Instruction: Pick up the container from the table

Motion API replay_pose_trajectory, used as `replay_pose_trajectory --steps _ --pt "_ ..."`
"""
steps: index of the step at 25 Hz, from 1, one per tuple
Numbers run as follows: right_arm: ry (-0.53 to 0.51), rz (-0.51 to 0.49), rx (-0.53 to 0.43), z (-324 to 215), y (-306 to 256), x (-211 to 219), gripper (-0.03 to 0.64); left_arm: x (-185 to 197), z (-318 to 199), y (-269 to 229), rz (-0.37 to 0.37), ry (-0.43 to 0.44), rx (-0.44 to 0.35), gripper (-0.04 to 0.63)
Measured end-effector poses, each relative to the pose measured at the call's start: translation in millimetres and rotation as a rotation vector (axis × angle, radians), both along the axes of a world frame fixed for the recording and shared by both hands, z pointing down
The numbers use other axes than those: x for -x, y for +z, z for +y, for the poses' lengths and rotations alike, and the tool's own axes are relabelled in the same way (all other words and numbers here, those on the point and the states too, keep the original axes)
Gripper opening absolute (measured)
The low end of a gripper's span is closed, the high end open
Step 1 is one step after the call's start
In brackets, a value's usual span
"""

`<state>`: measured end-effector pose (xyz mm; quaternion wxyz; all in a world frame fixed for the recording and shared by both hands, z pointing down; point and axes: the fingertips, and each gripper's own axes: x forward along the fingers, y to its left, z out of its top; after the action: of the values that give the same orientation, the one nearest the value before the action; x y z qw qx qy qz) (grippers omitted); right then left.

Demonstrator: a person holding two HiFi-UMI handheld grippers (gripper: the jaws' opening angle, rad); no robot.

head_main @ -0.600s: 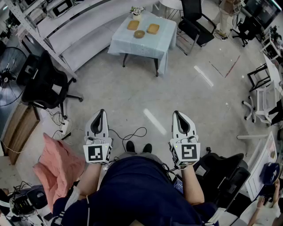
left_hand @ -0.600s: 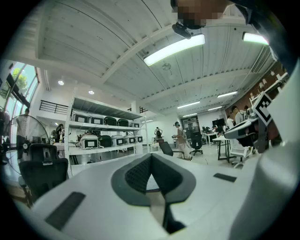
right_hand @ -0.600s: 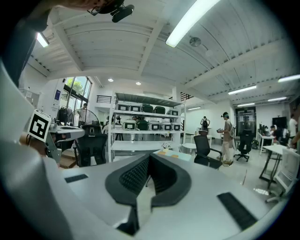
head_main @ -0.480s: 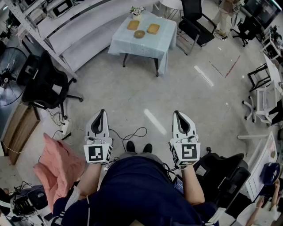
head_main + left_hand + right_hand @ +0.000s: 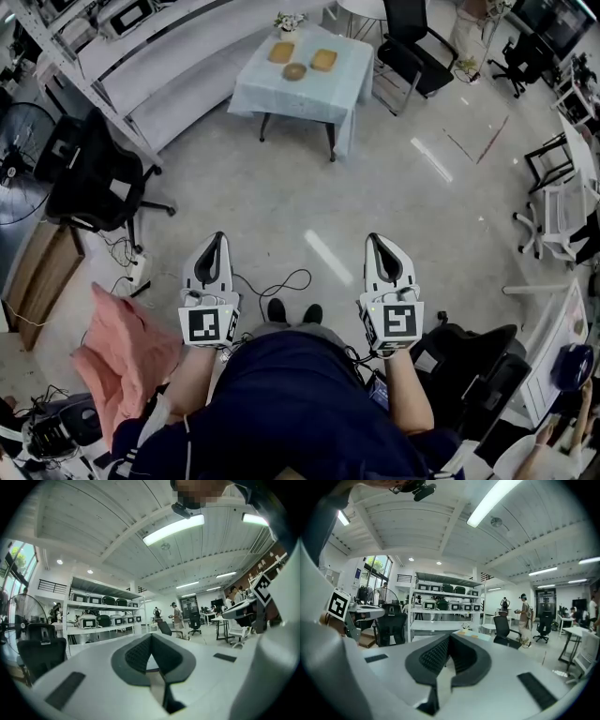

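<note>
Jaws pressed together on both, nothing between them. Left gripper (image 5: pixel 214 242) and right gripper (image 5: pixel 377 244) sit side by side close in front of the person's waist. Bench (image 5: pixel 309 98), pale blue cloth, is well apart across open floor, ahead of both. On it: left square container (image 5: pixel 281 52), right square container (image 5: pixel 324 60), round container (image 5: pixel 295 71) between them, all tan, shallow. Flowers (image 5: pixel 290 22) at far edge.

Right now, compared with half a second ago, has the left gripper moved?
No. The left gripper holds the same spot in the head view, just left of the black cable loop, with its jaws shut and empty.
</note>
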<state>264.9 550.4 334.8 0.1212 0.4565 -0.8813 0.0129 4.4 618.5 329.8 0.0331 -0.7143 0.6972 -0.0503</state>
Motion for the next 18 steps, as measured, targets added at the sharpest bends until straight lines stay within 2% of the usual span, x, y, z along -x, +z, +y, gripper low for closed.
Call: replay_pose_trajectory --steps 11,18 --pt "-0.001 0.023 -0.009 2 0 3 -0.002 -4 -1 1 -0.004 0.022 0.004 0.005" --pt "-0.009 0.010 0.006 1 0 0 -0.002 -9 -6 3 0.025 0.065 0.012 0.129"
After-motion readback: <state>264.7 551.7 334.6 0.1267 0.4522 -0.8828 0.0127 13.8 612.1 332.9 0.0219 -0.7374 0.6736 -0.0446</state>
